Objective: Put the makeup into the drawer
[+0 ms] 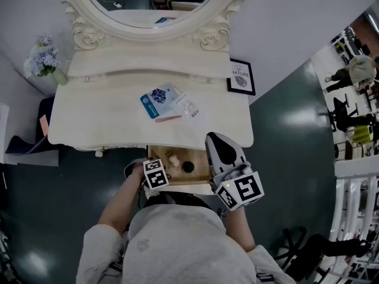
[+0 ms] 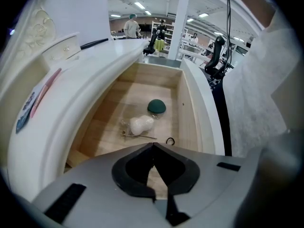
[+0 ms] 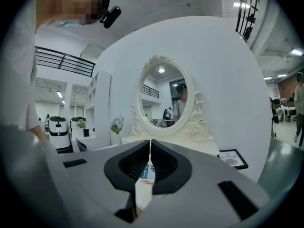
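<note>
1. We hold the left gripper [image 2: 153, 144] above the open pale wooden drawer [image 2: 107, 120], its jaws closed together and empty.
2. We hold the right gripper [image 3: 150, 142] level, jaws together, empty.
3. A clear-wrapped white puff [image 2: 141, 124] and a dark green round sponge [image 2: 156, 106] lie inside the drawer.
4. A blue-and-white flat packet [image 1: 159, 99] and a pink stick [image 1: 169, 118] lie on the cream dressing table [image 1: 100, 120].

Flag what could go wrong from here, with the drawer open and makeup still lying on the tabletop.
The makeup packets on the tabletop lie overlapped, with a pink stick at their near edge: pinching one may drag the others along. The open drawer juts out right under the left gripper, which is shut and empty: a bump could push it in with those packets left out.
</note>
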The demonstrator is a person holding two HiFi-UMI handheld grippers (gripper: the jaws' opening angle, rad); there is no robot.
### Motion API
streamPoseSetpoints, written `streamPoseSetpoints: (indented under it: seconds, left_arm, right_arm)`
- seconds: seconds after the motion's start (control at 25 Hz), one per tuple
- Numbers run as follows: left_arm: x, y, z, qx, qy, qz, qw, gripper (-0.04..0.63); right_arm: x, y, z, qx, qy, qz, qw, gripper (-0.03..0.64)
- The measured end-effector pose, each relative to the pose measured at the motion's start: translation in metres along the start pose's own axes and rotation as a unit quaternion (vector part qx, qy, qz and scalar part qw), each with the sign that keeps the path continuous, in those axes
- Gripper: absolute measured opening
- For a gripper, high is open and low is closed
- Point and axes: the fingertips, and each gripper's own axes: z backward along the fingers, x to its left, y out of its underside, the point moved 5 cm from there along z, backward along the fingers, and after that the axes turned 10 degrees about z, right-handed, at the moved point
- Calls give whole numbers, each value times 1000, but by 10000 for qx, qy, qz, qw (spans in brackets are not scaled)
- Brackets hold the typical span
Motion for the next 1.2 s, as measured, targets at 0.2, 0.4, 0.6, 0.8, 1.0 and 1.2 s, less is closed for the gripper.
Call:
streamPoseSetpoints:
  seconds: [0.2,0.4,0.6,0.8,1.0,1.2]
  left_arm:
    - [8,-1,21,-566,-78,440,9974,14]
    - [19,-3,50,-1324,-344,875,9867,14]
    - [30,-6,88,-2167,-787,1274,9647,14]
    - [38,-13,131,-3034,-1317,1490,9319,14]
    - [44,-17,168,-3634,-1756,1565,9014,14]
    - [48,-21,204,-4141,-2079,1699,8697,13]
  right_arm:
    - [3,-1,-7,-33,-88,-7,10000,23]
    - [7,-2,-17,-63,-194,-22,9998,23]
    - [13,-5,-29,-99,-339,-22,9994,23]
    - [17,-8,-39,-140,-460,-23,9988,23]
    - [22,-11,-46,-174,-557,-1,9983,23]
    - [24,-14,-50,-199,-618,27,9979,23]
